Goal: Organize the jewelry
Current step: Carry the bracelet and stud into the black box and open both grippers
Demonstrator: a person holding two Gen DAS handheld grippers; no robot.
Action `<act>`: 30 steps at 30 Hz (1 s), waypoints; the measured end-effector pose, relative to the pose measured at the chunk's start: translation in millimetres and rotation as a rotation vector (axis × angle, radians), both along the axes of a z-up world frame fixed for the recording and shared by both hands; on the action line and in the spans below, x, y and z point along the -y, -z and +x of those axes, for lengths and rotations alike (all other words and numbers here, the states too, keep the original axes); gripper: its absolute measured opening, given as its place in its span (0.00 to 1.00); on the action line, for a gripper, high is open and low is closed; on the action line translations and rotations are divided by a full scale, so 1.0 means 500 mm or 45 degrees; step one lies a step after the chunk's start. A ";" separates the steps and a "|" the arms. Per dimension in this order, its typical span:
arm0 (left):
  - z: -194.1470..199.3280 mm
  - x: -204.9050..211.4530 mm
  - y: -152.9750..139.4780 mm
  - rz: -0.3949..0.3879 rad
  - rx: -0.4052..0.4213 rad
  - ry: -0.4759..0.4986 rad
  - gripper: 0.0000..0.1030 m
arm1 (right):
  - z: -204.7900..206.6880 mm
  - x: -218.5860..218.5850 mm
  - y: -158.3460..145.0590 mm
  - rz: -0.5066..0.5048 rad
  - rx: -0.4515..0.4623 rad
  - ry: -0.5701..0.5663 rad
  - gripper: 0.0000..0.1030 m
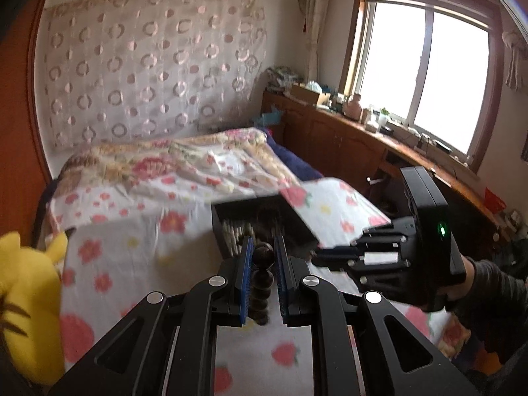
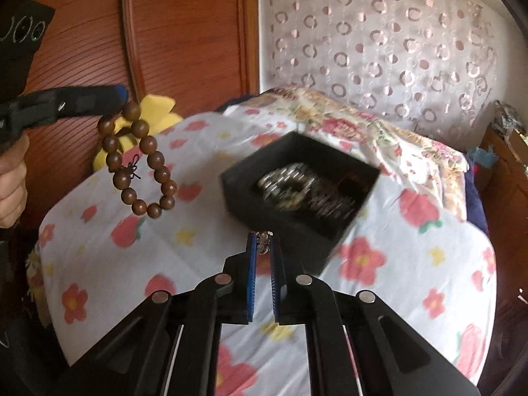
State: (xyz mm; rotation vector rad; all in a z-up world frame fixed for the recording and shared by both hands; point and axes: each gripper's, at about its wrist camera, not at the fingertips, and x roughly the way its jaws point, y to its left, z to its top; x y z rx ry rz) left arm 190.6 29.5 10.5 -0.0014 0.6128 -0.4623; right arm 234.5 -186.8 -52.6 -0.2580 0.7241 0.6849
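Right wrist view: left hand-held gripper (image 2: 120, 94) grips a bead bracelet (image 2: 140, 161); right hand-held gripper (image 2: 263, 247) pinches a small ring (image 2: 263, 242). Next, probably lowering both into the box (image 2: 297, 191) mid-bed (image 2: 429, 264).

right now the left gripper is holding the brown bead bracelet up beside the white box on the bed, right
Not quite: the box is black, not white, as the right wrist view shows. The left gripper does hold the brown bead bracelet up beside it, over the bed.
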 end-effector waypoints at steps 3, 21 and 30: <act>0.049 0.012 -0.016 -0.004 0.020 -0.010 0.12 | 0.034 0.007 -0.013 0.011 0.011 0.019 0.09; 0.213 0.089 0.054 0.024 -0.079 0.025 0.12 | 0.124 0.028 0.024 0.044 -0.046 0.097 0.23; 0.223 0.118 0.097 0.105 -0.108 0.011 0.12 | 0.103 0.056 0.015 0.077 -0.039 0.139 0.30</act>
